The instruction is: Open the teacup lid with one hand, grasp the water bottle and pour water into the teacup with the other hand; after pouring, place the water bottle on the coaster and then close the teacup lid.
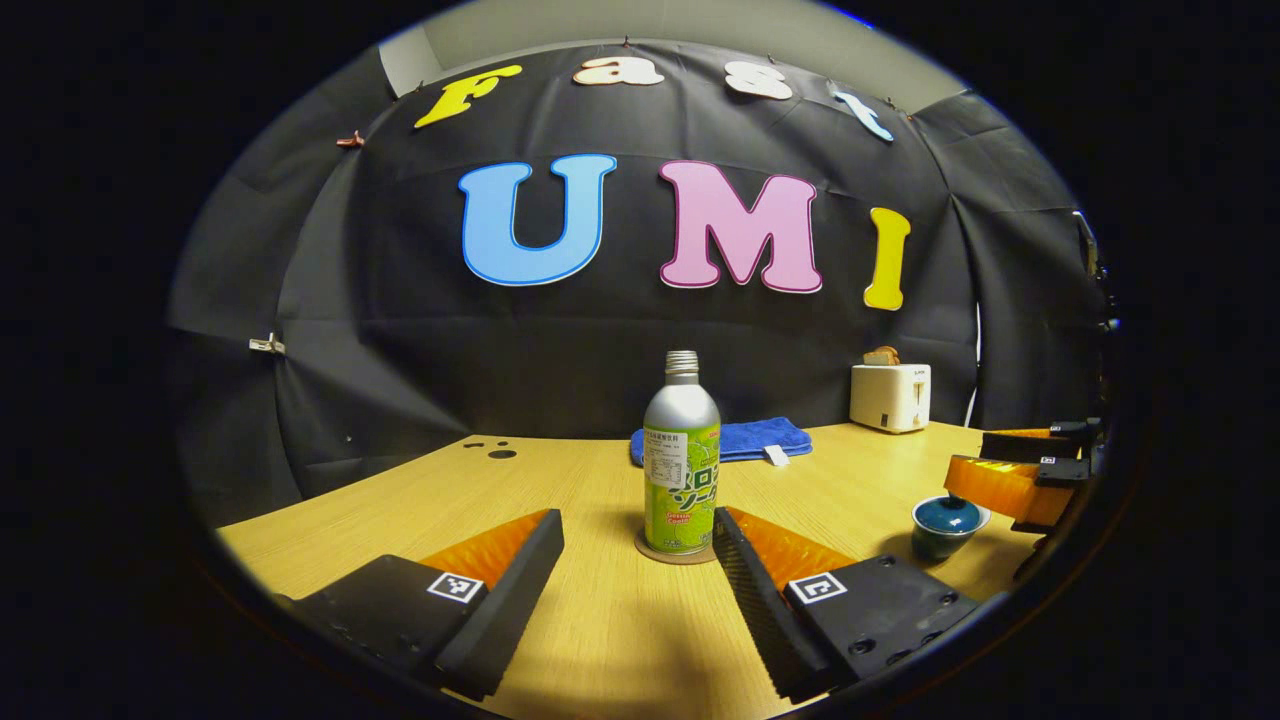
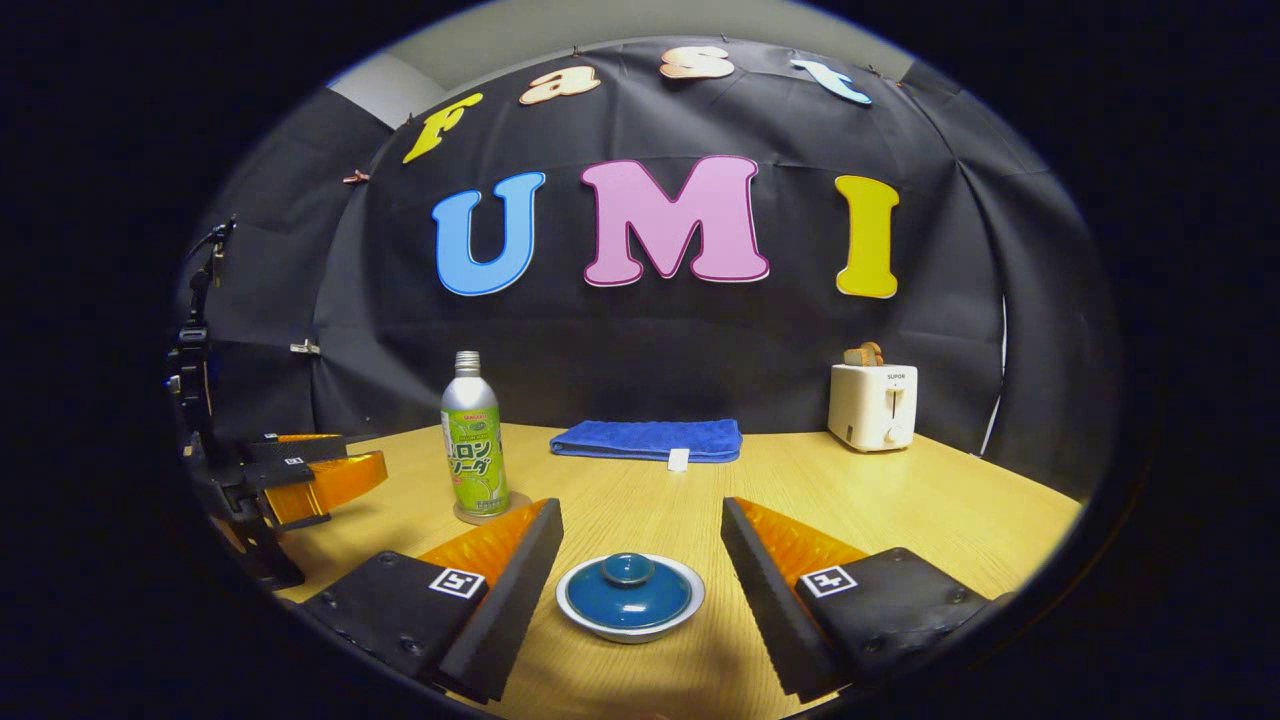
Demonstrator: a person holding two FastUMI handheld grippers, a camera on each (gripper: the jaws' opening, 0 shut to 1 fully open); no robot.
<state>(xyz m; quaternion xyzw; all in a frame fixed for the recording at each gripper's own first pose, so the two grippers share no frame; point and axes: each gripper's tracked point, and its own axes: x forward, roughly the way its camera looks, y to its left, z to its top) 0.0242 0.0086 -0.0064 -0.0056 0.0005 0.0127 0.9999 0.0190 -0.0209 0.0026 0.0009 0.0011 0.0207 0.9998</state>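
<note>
Hovering low over the table, the right gripper has its jaws spread wide, holding nothing, with the teacup sitting between the two fingers and touching neither. The lid is on the cup, and its small round knob stands at the centre. The left gripper is likewise released and empty, aimed at the water bottle, which stands upright just ahead of the fingertips.

Step in hand, as judged: lifting the lid, not yet begun. To do it well, centre the fingers on the knob rather than the cup rim, come down until the pads bracket it, close gently, then raise straight up so the cup is not dragged. The knob looks small and glazed, so a slip is likely if the grip lands off-centre.

The teacup is a low bowl with a pale rim and dark blue lid, set on the table's near right side. The bottle is silver-shouldered with a green label, its threaded neck uncapped, resting on a round coaster. Behind lie a folded blue towel and a white toaster, well apart from the work.
</note>
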